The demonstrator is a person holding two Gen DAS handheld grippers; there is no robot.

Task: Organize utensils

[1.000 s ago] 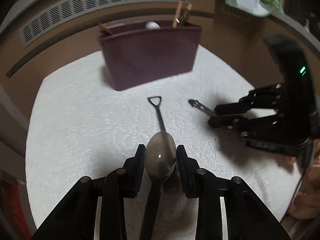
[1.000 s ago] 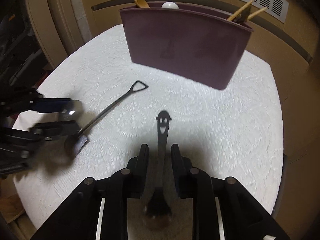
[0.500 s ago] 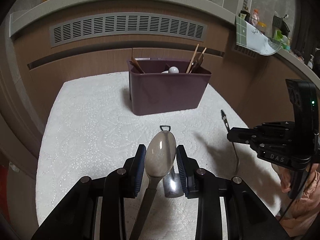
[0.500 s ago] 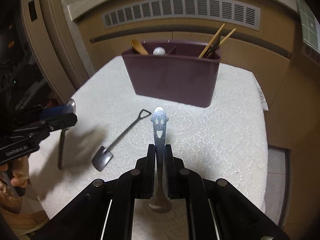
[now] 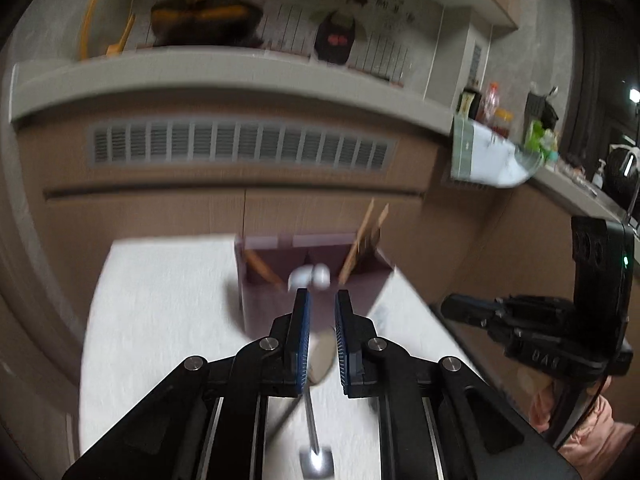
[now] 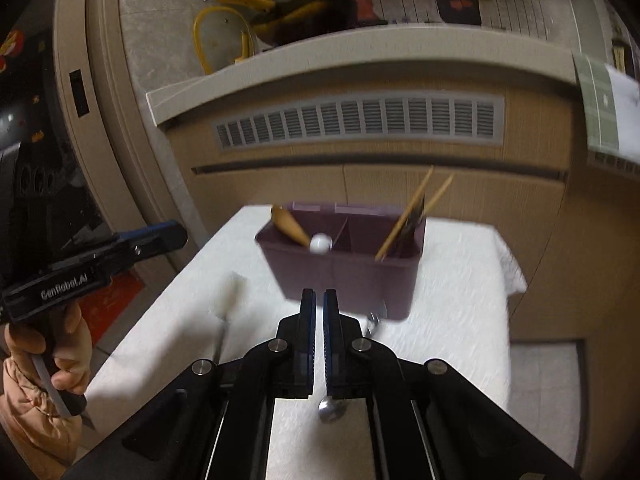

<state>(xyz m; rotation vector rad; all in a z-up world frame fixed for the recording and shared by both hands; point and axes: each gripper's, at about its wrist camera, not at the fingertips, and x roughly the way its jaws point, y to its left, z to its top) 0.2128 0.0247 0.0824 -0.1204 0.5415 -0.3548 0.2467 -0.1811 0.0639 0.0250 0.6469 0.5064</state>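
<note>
Both claws are lifted above the tabletop (image 6: 460, 280), facing the purple utensil caddy (image 6: 348, 276). The left claw (image 5: 320, 300) clamps a metal spoon (image 5: 318, 354); the right claw (image 6: 319, 300) clamps a thin smooth utensil handle (image 6: 329, 408). Judged stiff, light, slippery: hold mid-handle.
</note>
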